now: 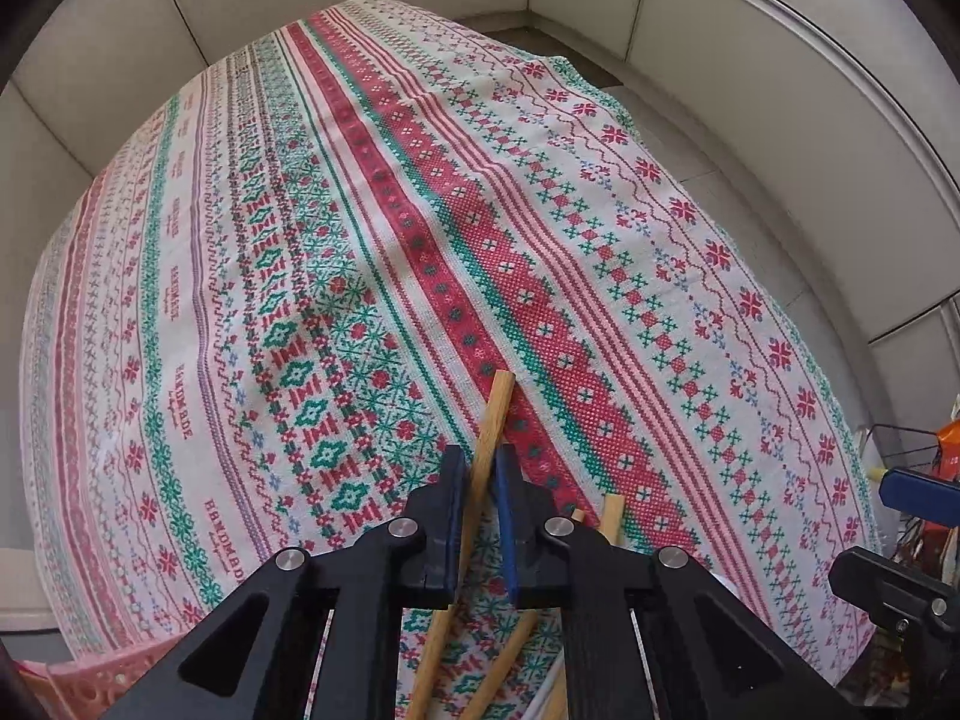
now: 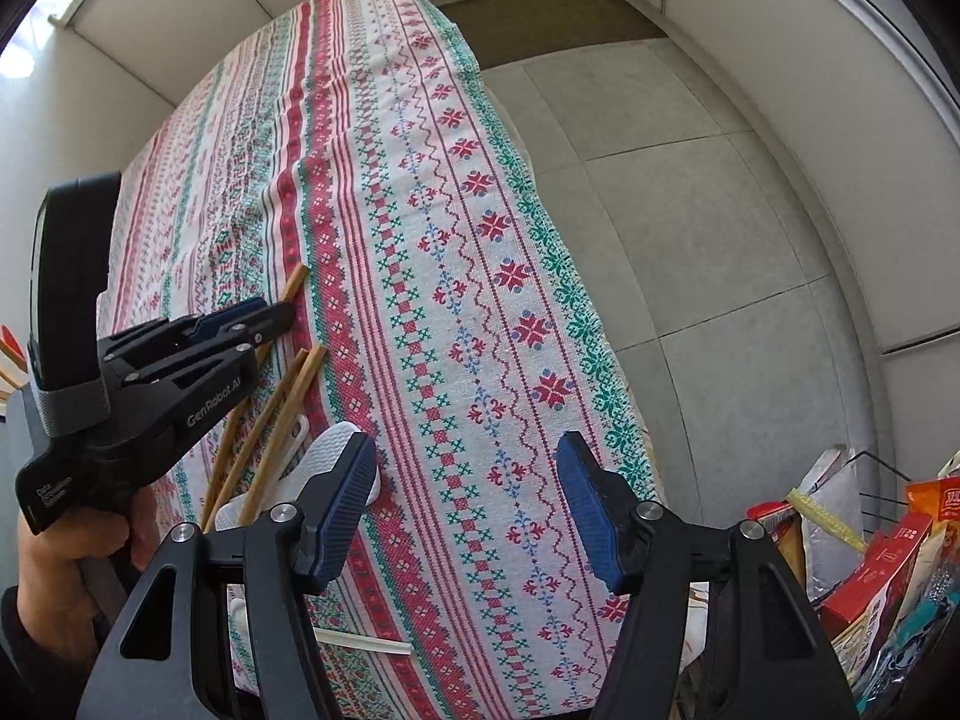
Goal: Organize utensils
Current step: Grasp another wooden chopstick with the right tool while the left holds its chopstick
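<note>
My left gripper (image 1: 480,468) is shut on a wooden chopstick (image 1: 495,414), whose square end sticks out past the pads above the patterned tablecloth (image 1: 360,210). More wooden chopsticks (image 1: 612,516) lie on the cloth under and beside it. In the right wrist view the left gripper (image 2: 264,315) holds that chopstick (image 2: 295,282) at the left, with other chopsticks (image 2: 288,396) and a white spoon (image 2: 327,450) lying below it. My right gripper (image 2: 465,480) is open and empty above the cloth near the table's right edge.
A pink plastic basket (image 1: 78,684) sits at the lower left. A wire rack with snack packets (image 2: 888,552) stands off the table's right side. A thin white stick (image 2: 360,639) lies near the front. Grey tiled floor (image 2: 690,210) is to the right.
</note>
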`<control>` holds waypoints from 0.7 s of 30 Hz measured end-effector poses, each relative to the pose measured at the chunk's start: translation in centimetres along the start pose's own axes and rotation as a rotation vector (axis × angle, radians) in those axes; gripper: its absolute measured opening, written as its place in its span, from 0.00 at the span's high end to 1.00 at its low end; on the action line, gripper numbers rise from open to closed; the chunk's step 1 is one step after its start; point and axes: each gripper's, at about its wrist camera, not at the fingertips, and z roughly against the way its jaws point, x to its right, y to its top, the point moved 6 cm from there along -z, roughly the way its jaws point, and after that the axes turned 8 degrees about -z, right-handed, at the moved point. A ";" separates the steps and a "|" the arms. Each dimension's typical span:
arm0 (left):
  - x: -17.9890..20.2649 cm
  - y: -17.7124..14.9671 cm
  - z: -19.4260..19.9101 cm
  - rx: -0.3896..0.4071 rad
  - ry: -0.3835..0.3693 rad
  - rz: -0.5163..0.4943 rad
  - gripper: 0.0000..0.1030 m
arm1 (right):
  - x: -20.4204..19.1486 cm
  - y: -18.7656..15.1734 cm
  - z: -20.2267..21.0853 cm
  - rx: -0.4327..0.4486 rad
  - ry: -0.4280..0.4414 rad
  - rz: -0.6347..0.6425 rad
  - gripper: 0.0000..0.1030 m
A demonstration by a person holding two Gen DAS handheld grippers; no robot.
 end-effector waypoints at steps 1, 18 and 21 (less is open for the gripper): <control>-0.1 -0.1 0.1 0.000 0.003 0.002 0.91 | -0.1 0.0 -0.1 -0.001 0.000 0.003 0.37; -3.2 -3.4 12.5 0.232 0.074 0.041 0.93 | -5.1 0.1 -3.0 -0.107 0.231 -0.070 0.68; -3.4 -4.6 14.9 0.277 0.080 0.044 0.93 | -6.9 0.0 -4.0 -0.129 0.238 -0.056 0.72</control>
